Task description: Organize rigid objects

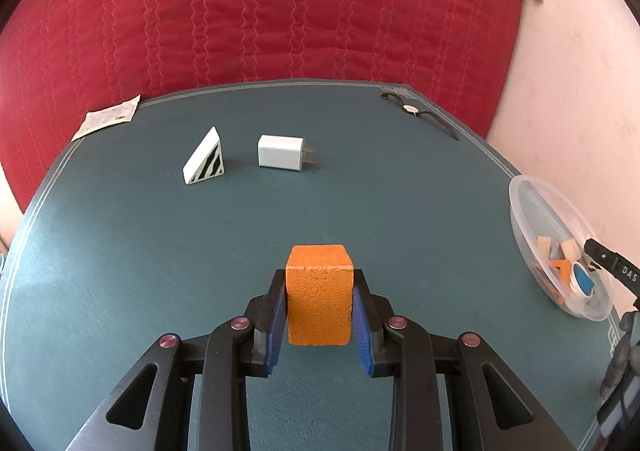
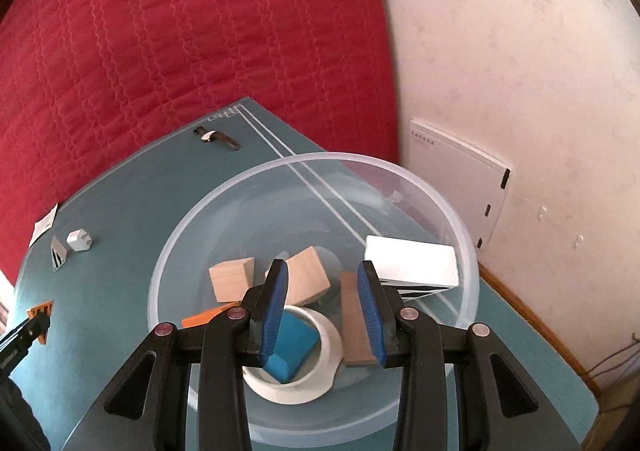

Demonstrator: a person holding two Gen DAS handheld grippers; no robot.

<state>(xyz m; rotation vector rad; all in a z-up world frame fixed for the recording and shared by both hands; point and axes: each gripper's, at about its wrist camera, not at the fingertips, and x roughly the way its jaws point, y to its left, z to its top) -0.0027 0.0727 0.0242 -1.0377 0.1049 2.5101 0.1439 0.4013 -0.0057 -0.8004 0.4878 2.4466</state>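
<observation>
Left wrist view: rough orange block between clamped left jaws; right jaws apart, empty, above clear plastic bowl.

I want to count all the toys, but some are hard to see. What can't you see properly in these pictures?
- Bowl, left camera: cut off by the picture edge; the pieces inside are small and overlapping.
- Orange piece in the bowl, right camera: mostly hidden behind the right gripper.
- Paper slip, left camera: print too small to read.
- Orange block: its sides are covered by the left gripper.
</observation>
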